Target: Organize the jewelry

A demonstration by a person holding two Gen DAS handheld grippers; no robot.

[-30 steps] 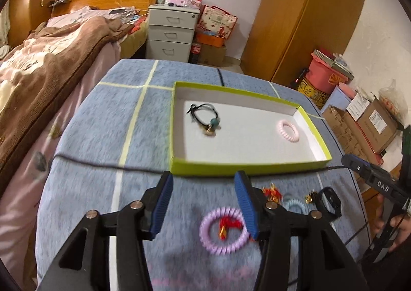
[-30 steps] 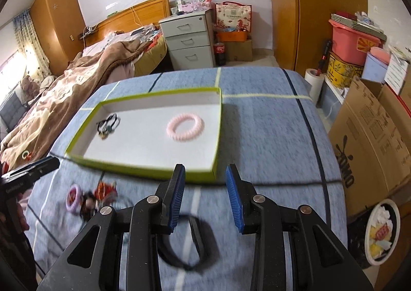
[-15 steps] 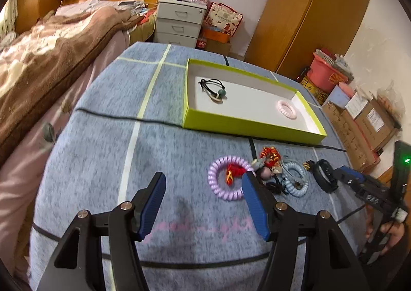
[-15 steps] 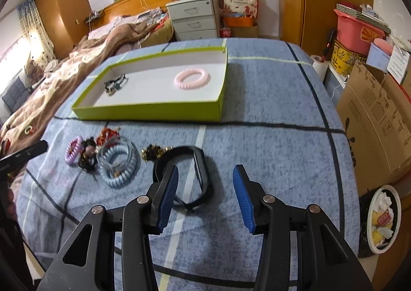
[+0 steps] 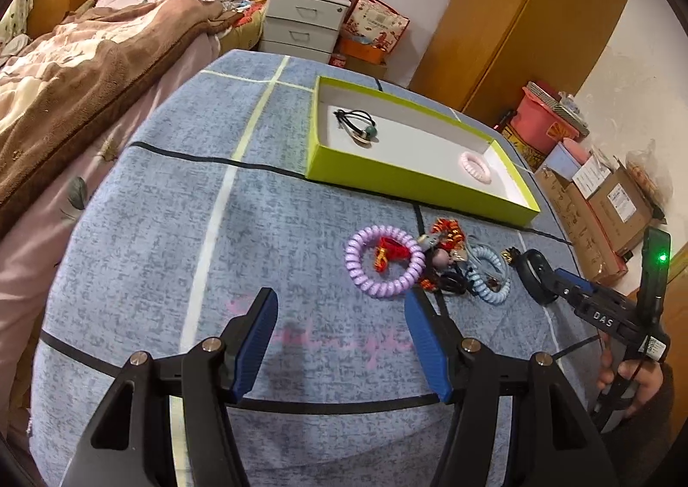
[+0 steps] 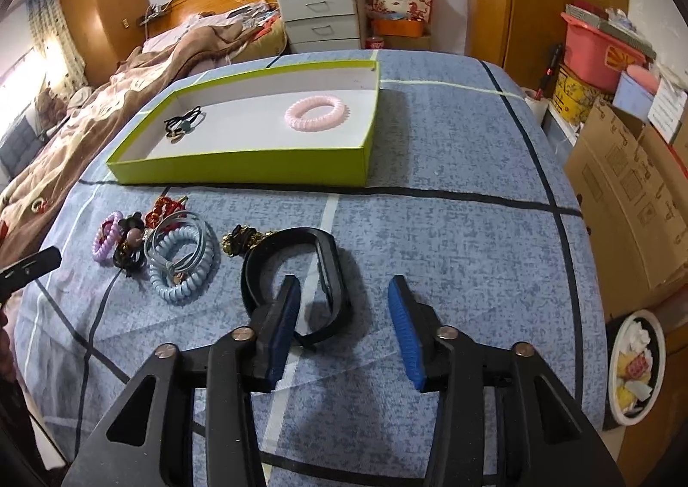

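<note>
Jewelry pile (image 6: 163,246) on blue cloth (image 6: 451,229), left gripper (image 5: 339,341) wide open and empty, right gripper (image 6: 342,332) closing around black bangle (image 6: 296,272), pads not touching it.

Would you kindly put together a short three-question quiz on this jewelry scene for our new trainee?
1. How many items lie inside the green tray?
2. True or false: the black bangle lies on the blue cloth, outside the tray.
3. Which coil tie sits nearest the left tongs: A) the pink coil tie, B) the purple coil tie, C) the pale blue coil tie?

Key: 1. Two: the pink coil tie and a black hair tie. 2. True. 3. B.
</note>
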